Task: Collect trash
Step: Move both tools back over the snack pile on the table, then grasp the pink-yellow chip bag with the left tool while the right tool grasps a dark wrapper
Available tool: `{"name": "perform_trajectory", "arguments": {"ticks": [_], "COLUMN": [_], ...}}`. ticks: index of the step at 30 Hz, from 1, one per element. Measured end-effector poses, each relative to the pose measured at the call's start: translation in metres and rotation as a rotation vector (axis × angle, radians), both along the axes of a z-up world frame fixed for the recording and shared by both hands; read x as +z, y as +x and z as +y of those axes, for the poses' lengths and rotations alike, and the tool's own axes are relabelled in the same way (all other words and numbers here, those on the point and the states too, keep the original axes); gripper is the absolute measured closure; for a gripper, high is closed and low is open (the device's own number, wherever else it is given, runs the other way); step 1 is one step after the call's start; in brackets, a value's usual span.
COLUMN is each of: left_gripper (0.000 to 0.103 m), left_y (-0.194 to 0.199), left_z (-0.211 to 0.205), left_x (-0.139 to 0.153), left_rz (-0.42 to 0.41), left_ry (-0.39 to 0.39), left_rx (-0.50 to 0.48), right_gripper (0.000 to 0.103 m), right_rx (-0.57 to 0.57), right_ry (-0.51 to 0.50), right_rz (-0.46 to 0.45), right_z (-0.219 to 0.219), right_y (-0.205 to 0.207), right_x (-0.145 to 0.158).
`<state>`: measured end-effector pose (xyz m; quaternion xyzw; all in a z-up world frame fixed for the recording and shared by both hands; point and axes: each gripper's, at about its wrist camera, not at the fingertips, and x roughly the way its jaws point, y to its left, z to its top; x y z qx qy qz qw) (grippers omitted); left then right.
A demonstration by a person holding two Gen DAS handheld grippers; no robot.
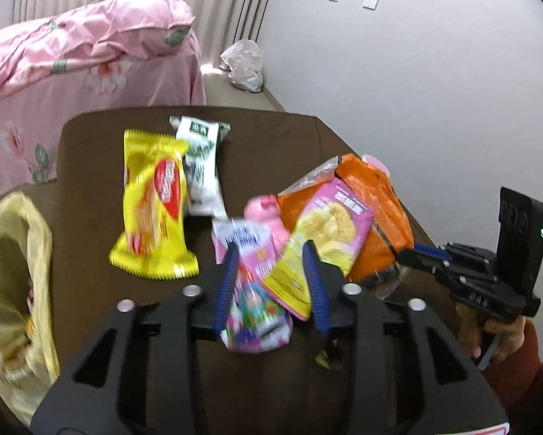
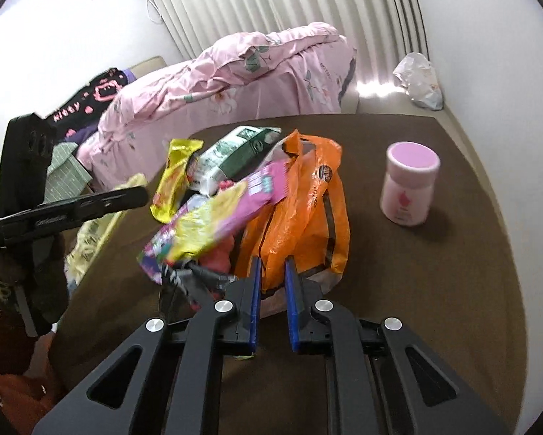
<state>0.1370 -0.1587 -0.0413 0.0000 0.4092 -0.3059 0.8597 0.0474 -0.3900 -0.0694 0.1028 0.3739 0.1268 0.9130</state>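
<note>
The brown table [image 2: 471, 290] has bare room on the right around the pink jar [image 2: 410, 186]; the yellow trash bag [image 1: 14, 275] gapes off its left edge. The left gripper [image 1: 271, 282], nearer it, grips pink snack wrappers [image 1: 257, 290] lengthwise between its fingers. The right gripper [image 2: 271, 290] is clenched on the orange bag [image 2: 307, 210].

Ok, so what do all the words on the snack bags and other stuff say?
Nothing reads for sure.
black garment: pink letters, maybe "MISSY", not certain.
yellow wrapper: red logo, too blurred.
green and white packet: too blurred.
pink and yellow snack bag: too blurred.
orange bag: round logo, too small.
pink jar: a small picture, no readable words.
</note>
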Motion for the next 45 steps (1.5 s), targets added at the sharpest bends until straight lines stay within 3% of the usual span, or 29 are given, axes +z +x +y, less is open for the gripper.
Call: {"name": "perform_trajectory", "arguments": {"ticks": [8, 10, 11, 12, 17, 20, 24, 31, 35, 45], "left_gripper": [0.06, 0.059, 0.057, 0.056, 0.056, 0.055, 0.055, 0.055, 0.055, 0.055], "left_y": [-0.044, -0.049, -0.048, -0.049, -0.046, -0.045, -0.047, -0.049, -0.047, -0.047], "left_z": [-0.009, -0.009, -0.009, -0.008, 0.002, 0.008, 0.012, 0.013, 0.014, 0.017], "left_x": [-0.02, -0.018, -0.017, -0.015, -0.016, -0.018, -0.015, -0.012, -0.018, -0.024], "left_rz": [0.011, -0.014, -0.023, -0.034, -0.036, -0.017, -0.01, -0.007, 0.026, 0.049], "left_ry": [-0.014, 0.0, 0.004, 0.005, 0.004, -0.008, -0.015, -0.037, -0.041, -0.073], "left_rx": [-0.038, -0.041, -0.038, -0.029, 0.025, 0.046, 0.06, 0.066, 0.088, 0.084], "right_gripper": [0.088, 0.079, 0.064, 0.058, 0.046, 0.045, 0.045, 0.045, 0.045, 0.046], "right_rx": [0.003, -0.02, -0.034, -0.053, -0.113, -0.061, -0.03, 0.009, 0.01, -0.025], "right_ry": [-0.077, -0.073, -0.065, -0.048, 0.011, -0.006, -0.107, -0.102, -0.118, -0.05], "right_rz": [0.052, 0.033, 0.021, -0.002, -0.102, -0.099, -0.145, -0.103, -0.122, -0.144], "right_z": [-0.002, -0.007, -0.01, -0.015, -0.025, -0.013, 0.006, 0.021, 0.026, 0.016], "right_y": [-0.022, -0.028, -0.031, -0.033, -0.043, -0.04, -0.043, -0.033, -0.033, -0.028], "right_x": [-0.009, -0.007, -0.006, -0.003, 0.009, 0.015, 0.021, 0.005, 0.009, 0.014]}}
